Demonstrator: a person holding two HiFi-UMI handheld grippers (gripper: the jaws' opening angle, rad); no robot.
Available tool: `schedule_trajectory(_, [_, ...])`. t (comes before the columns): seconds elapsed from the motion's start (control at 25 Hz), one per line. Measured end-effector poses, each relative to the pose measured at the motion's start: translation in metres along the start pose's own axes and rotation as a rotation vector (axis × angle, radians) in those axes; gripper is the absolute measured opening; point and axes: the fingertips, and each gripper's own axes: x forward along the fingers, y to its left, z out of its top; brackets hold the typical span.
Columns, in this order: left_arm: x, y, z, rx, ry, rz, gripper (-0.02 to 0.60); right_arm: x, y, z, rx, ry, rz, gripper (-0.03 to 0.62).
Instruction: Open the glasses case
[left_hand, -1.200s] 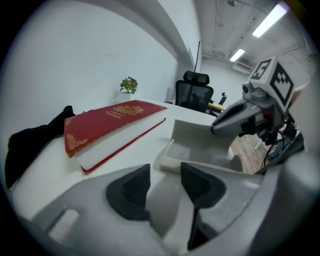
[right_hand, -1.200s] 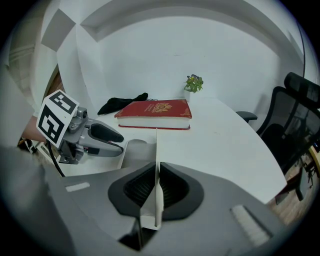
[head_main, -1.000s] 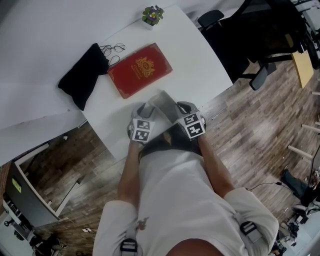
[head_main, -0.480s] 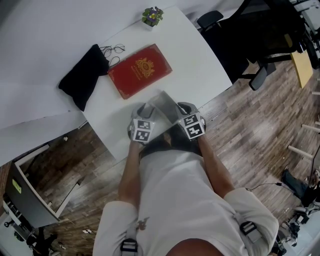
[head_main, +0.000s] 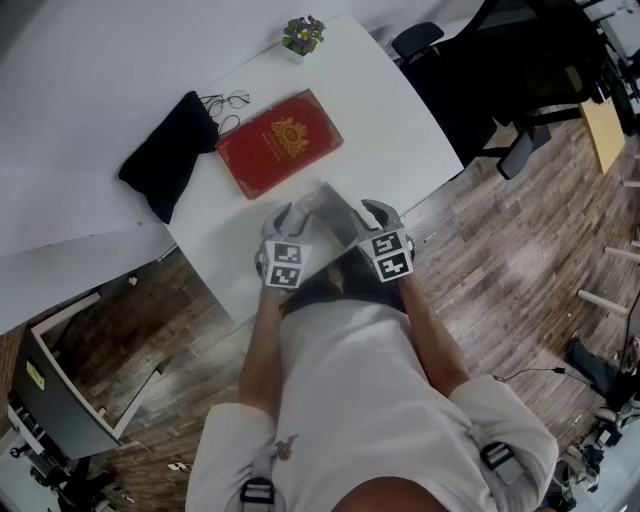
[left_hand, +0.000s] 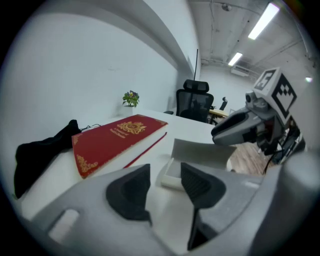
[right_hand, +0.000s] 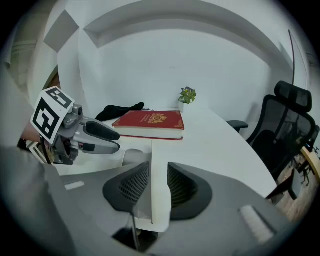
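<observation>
Two grippers are at the near edge of the white table (head_main: 400, 120). The glasses case (head_main: 322, 207) lies between them, already open. Its long axis goes across in front of the left fingers (left_hand: 127, 192) and runs lengthwise toward the right fingers (right_hand: 184, 189), so the near end of the lid (left_hand: 205, 150) stands between those. The lid is raised and tilted on the long side far from the left fingers. The shallow base (left_hand: 171, 178) lies flat on the table, with its hollow facing up and toward them.

One corner of the base is just beyond the tips of the left gripper (left_hand: 165, 170). Its jaws are spread and grip nothing. On the right gripper (right_hand: 159, 167) I see the lid edge-on between the two pads, with only a thin gap at each side. These jaws have just been opening and do not pinch it.

Beyond the fingers of both grippers lies a red book (head_main: 280, 140). Farther off are a black cloth (head_main: 165, 150), a pair of glasses (head_main: 225, 100) and a small plant (head_main: 305, 30).

Compared with one second ago, the right fingers in the head view stand wider apart. The left gripper has shifted only slightly. The case, its raised lid and the book keep the same places.
</observation>
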Motion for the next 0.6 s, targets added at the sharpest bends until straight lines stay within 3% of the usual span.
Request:
schedule_trajectory(0.32, [-0.019,-0.002,0.029,0.024,-0.078,0.018,0.190,-0.021,0.001,0.023,-0.016,-0.068,-0.029,0.156])
schedule_trajectory(0.6, [-0.031,-0.003,0.044,0.038,-0.117,0.031,0.187,-0.030,0.008,0.024,-0.081,-0.036,-0.021,0.156])
